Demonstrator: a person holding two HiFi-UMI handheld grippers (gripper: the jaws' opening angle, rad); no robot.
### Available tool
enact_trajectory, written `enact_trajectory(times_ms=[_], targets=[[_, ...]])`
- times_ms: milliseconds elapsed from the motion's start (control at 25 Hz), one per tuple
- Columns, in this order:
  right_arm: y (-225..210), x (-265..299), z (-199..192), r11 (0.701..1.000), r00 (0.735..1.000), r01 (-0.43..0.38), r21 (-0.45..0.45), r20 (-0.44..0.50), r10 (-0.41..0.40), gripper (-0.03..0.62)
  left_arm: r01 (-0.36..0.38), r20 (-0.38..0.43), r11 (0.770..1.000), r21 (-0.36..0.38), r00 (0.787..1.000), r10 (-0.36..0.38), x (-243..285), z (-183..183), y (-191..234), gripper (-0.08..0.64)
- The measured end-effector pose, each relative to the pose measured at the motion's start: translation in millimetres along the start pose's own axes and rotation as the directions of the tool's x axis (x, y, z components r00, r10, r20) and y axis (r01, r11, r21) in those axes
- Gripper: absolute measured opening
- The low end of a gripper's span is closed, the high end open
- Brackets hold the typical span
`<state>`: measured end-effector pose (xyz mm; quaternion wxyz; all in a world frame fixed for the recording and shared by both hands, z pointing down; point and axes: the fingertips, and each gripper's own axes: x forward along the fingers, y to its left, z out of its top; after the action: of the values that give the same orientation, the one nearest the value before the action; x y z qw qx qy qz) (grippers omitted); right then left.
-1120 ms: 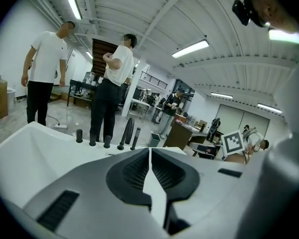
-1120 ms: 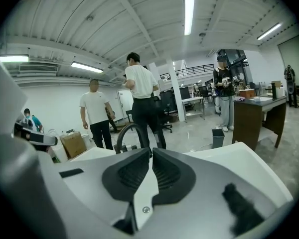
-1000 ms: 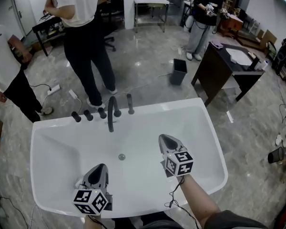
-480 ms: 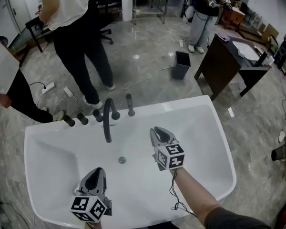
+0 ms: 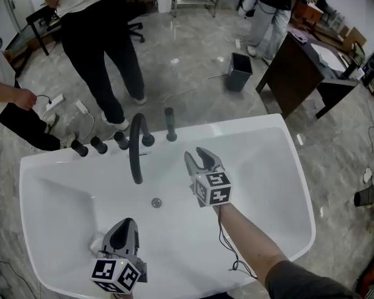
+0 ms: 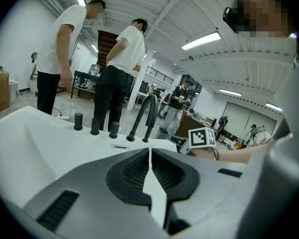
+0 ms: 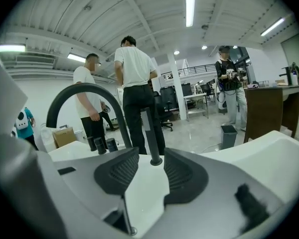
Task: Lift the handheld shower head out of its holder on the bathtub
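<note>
The handheld shower head [image 5: 170, 124] is a slim black stick. It stands upright in its holder on the far rim of the white bathtub [image 5: 287, 167], just right of the black arched faucet [image 5: 137, 148]. My right gripper [image 5: 197, 156] hovers over the tub a short way in front of the shower head, jaws opening, nothing between them. In the right gripper view the shower head [image 7: 149, 133] shows beyond the gap of the right gripper [image 7: 150, 156], not touched. My left gripper [image 5: 126, 222] is shut and empty near the tub's front edge. From the left gripper [image 6: 149, 151], the shower head [image 6: 147, 133] stands far off.
Three black knobs [image 5: 99, 145] line the rim left of the faucet. The drain [image 5: 156, 202] lies in the tub floor. Two people [image 5: 106, 55] stand close behind the tub. A black bin [image 5: 239, 72] and a dark desk [image 5: 299, 73] are at the back right.
My right gripper has moved forward toward the faucet side and its jaws have gone from shut to open. The left gripper has sunk lower into the tub and stays shut.
</note>
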<state>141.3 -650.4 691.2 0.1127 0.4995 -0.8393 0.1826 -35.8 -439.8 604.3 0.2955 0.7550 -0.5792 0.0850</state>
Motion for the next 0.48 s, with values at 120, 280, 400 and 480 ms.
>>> enact_trajectory(times_ms=[120,280,400,480], targets=[[-1.7,20.4,-6.7,0.999,1.0,-0.001,-0.037,-0.002,0.001,0.153,-0.025,0.004,0.999,0.035,1.0,0.025,9.9,-6.8,7.0,0.026],[-8.1,54.0,-17.7,0.996,0.999,0.031,-0.078,-0.034,-0.033,0.152,-0.043,0.024,0.998,0.037,0.999,0.042,27.8,-11.1,19.6,0.026],[-12.1,77.0,-22.2,0.992,0.998,0.049,-0.119,-0.022,-0.052,0.149,-0.042,0.041,0.999,0.019,0.998,0.041,39.5,-15.9,27.5,0.026],[-11.2,88.0,-22.6,0.992,0.999,0.036,-0.118,0.0,-0.037,0.15,-0.041,0.046,0.999,0.003,0.998,0.041,44.2,-20.6,33.1,0.026]])
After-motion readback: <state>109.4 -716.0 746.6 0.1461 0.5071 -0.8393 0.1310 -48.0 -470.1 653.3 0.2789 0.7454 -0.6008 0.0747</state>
